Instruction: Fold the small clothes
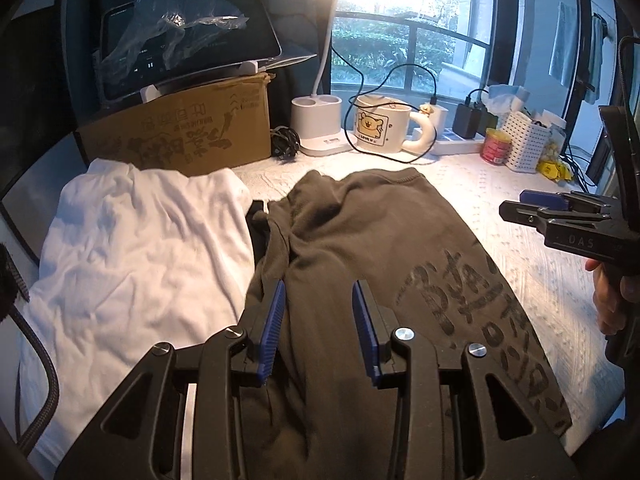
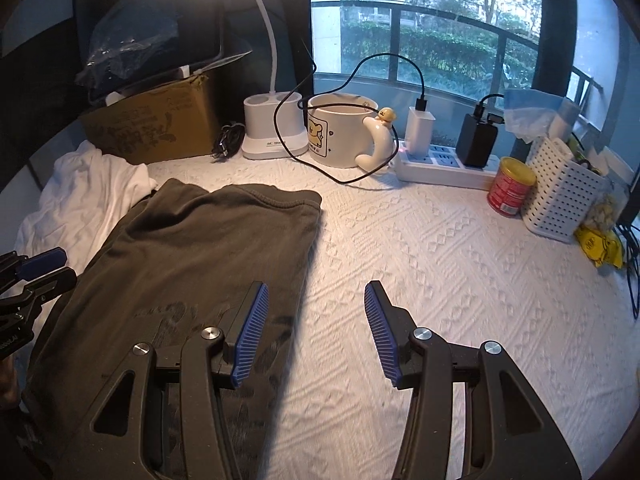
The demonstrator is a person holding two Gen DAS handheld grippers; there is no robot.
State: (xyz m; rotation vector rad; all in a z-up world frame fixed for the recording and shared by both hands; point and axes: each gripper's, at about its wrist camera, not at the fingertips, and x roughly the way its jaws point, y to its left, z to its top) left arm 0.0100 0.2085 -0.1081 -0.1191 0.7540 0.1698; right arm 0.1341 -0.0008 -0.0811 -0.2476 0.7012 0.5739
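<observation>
White textured cloth (image 2: pixel 440 264) covers the table, with a window (image 2: pixel 440 40) behind the far edge. Along that far edge stand a box (image 2: pixel 156 128), lamp base (image 2: pixel 272 132), mug (image 2: pixel 340 136), power strip (image 2: pixel 440 168), red can (image 2: pixel 510 188) and white basket (image 2: pixel 560 196). On the left half of the cloth lies a dark garment (image 1: pixel 360 248), stretched near to far, its far hem (image 2: pixel 272 194) well short of the mug and its right edge running straight towards the near side. A white garment (image 1: pixel 132 248) lies crumpled to its left, touching it, reaching back to the box. Right of the dark garment the cloth is bare up to the basket, giving wide room. The left gripper (image 1: pixel 320 328) hovers above the dark garment, jaws apart with nothing pinched. The right gripper (image 2: pixel 316 332) hangs over the garment's right edge, jaws spread wider, left finger above fabric, right finger above bare cloth, holding nothing.
</observation>
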